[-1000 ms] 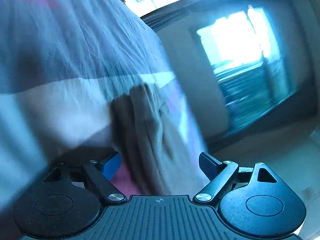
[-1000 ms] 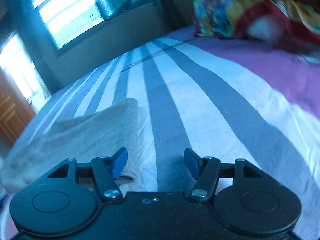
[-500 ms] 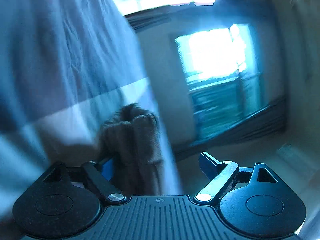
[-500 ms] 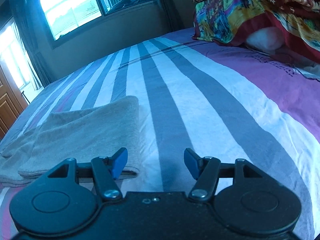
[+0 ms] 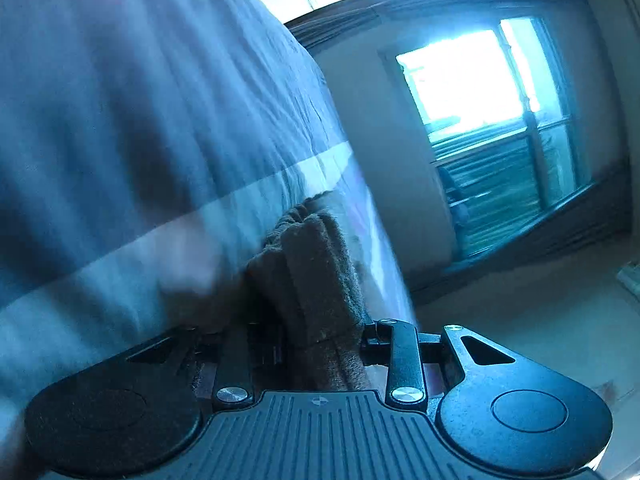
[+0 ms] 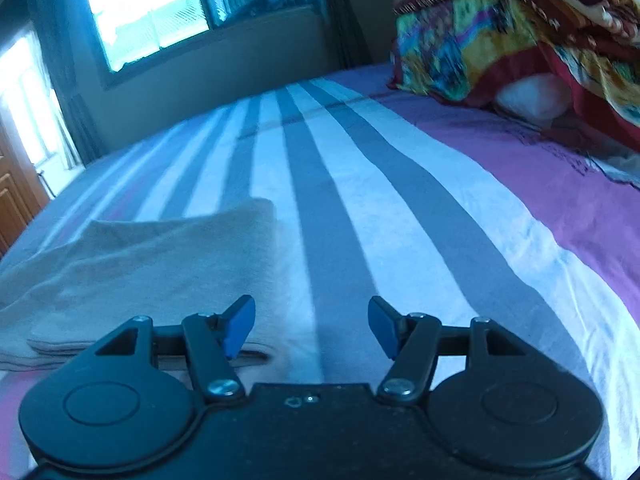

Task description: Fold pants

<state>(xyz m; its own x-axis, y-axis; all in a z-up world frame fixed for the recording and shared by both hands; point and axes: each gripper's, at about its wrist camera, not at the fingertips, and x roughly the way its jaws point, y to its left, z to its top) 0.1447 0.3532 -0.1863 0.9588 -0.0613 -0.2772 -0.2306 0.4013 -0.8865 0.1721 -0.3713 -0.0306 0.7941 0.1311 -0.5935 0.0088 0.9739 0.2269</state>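
The beige pants (image 6: pixel 152 264) lie folded flat on the striped bed sheet (image 6: pixel 360 184), left of centre in the right wrist view. My right gripper (image 6: pixel 311 326) is open and empty, its left blue pad (image 6: pixel 240 326) just over the pants' near right corner. In the left wrist view a bunched end of the pants (image 5: pixel 316 288) sits between the jaws of my left gripper (image 5: pixel 320 340), which is shut on it; the fingertips are hidden by the cloth. That view is tilted, with the sheet (image 5: pixel 140 120) filling the left.
A pile of colourful blankets (image 6: pixel 512 40) and a white pillow (image 6: pixel 532 96) sit at the bed's far right. Windows (image 6: pixel 148 8) and a wall lie behind the bed, a wooden door (image 6: pixel 16 200) at the left. The floor (image 5: pixel 540 300) shows beside the bed.
My left gripper has closed on the end of the pants, which was lying loose between its open fingers before. My right gripper has stayed open and shifted slightly.
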